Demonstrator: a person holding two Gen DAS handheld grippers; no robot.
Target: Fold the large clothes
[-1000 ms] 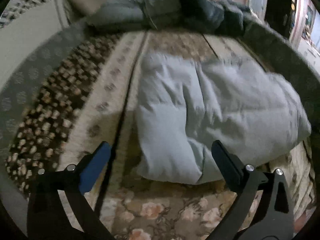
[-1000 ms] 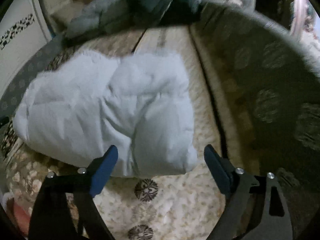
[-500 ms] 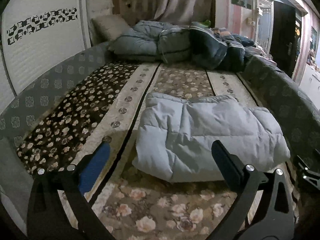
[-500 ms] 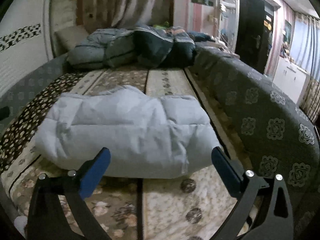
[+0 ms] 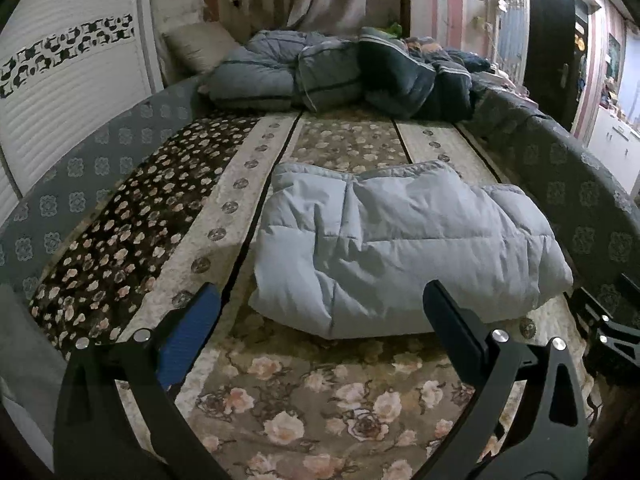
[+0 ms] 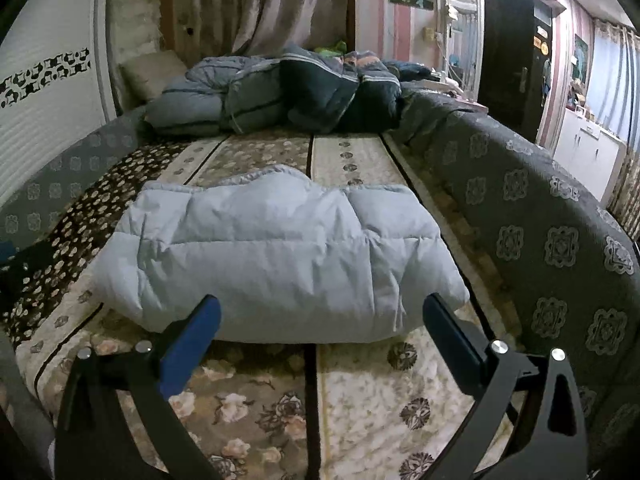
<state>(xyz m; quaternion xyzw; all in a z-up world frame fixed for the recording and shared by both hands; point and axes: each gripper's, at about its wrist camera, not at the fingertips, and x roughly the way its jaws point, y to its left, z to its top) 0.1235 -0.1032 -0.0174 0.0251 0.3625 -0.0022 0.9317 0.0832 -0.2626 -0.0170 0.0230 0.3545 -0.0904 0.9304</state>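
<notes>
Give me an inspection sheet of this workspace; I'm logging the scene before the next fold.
Surface: bed with floral patterned cover, grey patterned edging on both sides.
Job's things: pale blue puffer coat, folded into a bundle, lying on the bed.
Clutter: heap of grey and dark quilts and a pillow at the far end.
Grippers: left gripper open, empty, short of the coat; right gripper open, empty, likewise.
Cables: nothing seen.
Surroundings: curtain, white panel on the left, dark door on the right.
</notes>
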